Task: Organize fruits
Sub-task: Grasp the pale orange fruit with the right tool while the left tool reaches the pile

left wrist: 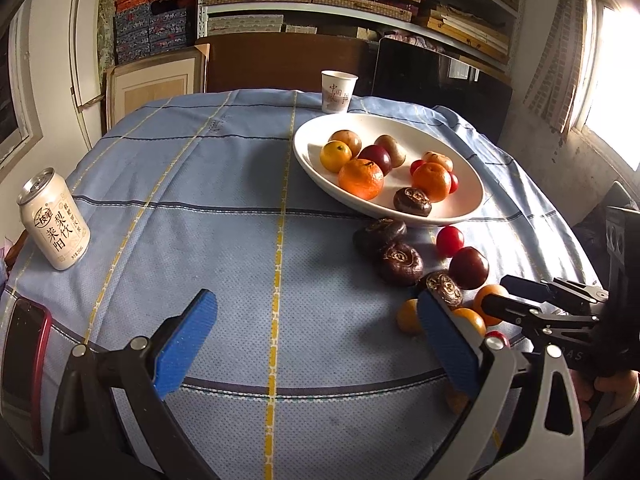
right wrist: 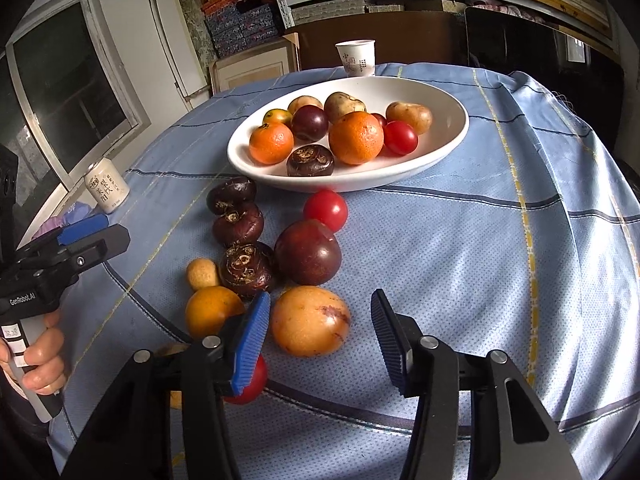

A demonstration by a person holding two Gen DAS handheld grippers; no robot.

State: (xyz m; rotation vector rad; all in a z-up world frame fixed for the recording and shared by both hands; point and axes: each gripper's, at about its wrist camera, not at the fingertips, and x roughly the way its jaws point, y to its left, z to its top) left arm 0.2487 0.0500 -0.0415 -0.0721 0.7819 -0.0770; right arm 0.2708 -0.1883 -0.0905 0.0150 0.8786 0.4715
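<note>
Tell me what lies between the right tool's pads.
In the right wrist view, the right tool is open around a yellow-orange fruit lying on the blue tablecloth; neither pad visibly touches it.

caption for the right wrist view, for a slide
Open right claw approaches a yellow-orange round fruit near the white oval bowl of fruit.

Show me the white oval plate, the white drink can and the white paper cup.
white oval plate (right wrist: 448, 136): right wrist view, bare right inner wall.
white drink can (left wrist: 56, 224): left wrist view, printed side.
white paper cup (left wrist: 338, 92): left wrist view, front wall.
</note>
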